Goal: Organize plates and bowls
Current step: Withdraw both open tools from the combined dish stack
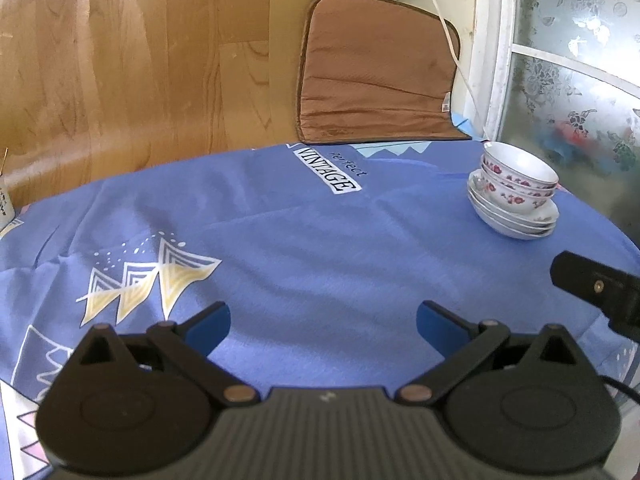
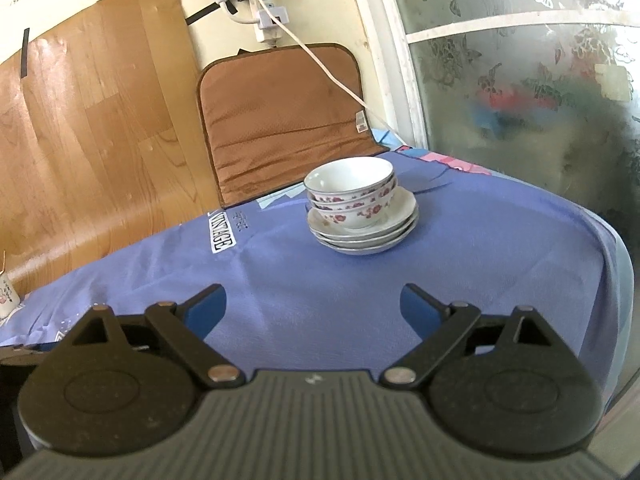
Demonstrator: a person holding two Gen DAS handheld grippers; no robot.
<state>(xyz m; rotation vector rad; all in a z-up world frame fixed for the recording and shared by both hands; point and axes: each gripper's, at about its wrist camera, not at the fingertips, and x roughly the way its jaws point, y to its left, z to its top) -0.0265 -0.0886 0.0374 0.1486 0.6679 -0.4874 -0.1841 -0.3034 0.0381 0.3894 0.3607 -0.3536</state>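
Two black two-finger grippers with blue pads, both hovering low over blue printed tablecloth (image 1: 304, 240), pointing forward along it. Left gripper (image 1: 323, 326) level, jaws spread wide, nothing between the pads. Right gripper (image 2: 313, 310) likewise spread wide, holding nothing, well short of the crockery. Black tip of right gripper also poking in at right edge of left wrist view, just beside and ahead of left claw's right finger.

Stack of white floral-patterned ceramic bowls (image 2: 352, 188) nested, sitting on stack of white shallow ceramic plates (image 2: 362, 236); whole pile upright on cloth, straight ahead of right claw, slightly right of its centre line. Same pile (image 1: 516, 184) far ahead and off to right of left claw, near the cloth's edge.

Writing on cloth: white label reading "VINTAGE" (image 1: 328, 170) with smaller "perfect" beside it, ahead of left claw, ahead-left of right claw. Yellow and white triangle print ahead-left of left claw.

Brown padded cushion (image 2: 280, 120) leaning against wall beyond pile, small white tag on its edge, text unreadable. White power strip (image 2: 266, 8) with white cord on wall above.
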